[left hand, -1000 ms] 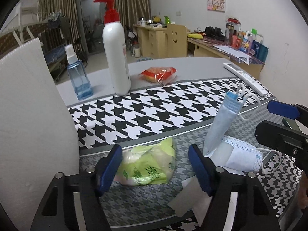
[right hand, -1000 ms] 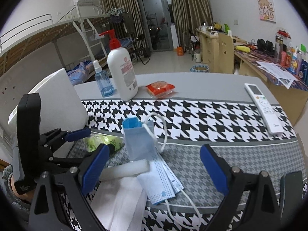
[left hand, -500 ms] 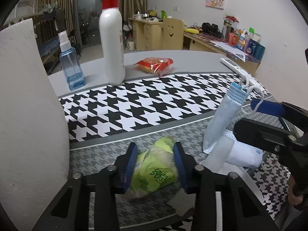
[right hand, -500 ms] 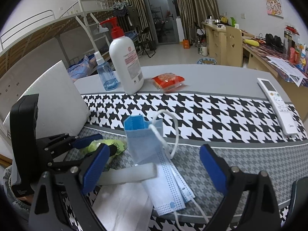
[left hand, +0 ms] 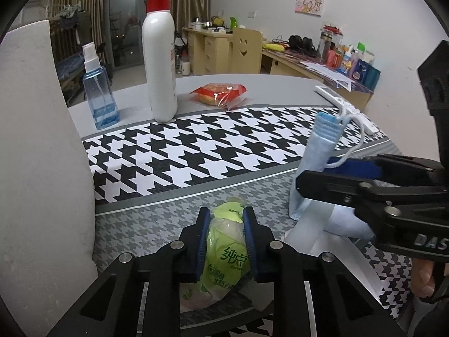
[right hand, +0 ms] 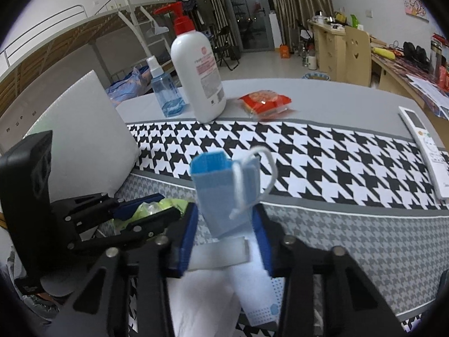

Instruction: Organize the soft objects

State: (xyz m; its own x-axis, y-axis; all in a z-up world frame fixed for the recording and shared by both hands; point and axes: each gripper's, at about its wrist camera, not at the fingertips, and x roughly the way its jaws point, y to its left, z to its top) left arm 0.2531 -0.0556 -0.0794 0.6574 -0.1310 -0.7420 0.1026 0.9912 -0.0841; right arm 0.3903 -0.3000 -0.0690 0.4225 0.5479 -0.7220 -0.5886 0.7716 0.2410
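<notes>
Surface: houndstooth-patterned table cover [left hand: 196, 151] was spread over a grey table, with a dormitory room behind.
Left gripper [left hand: 226, 233]: jaws were closing, and the pads were already pressed on both sides of the green tissue pack [left hand: 224, 255], which was visibly pinched in.
Tissue pack position: it lay on the grey-checked strip at the near table edge, beside a white foam board [left hand: 36, 154].
Tissue pack handling: judged light, soft and compressible, with a slick film wrapper; a hold across the middle was judged best.
Right gripper [right hand: 226, 236]: jaws were closing around the blue face masks [right hand: 224, 191]; pad contact could not be confirmed.
Mask position: a folded stack stood partly upright just right of the tissue pack.
Mask handling: judged very light and limp, loose layers likely to fan apart; a hold low across the whole stack, clear of the ear loops [right hand: 252, 179], was judged preferable.
</notes>
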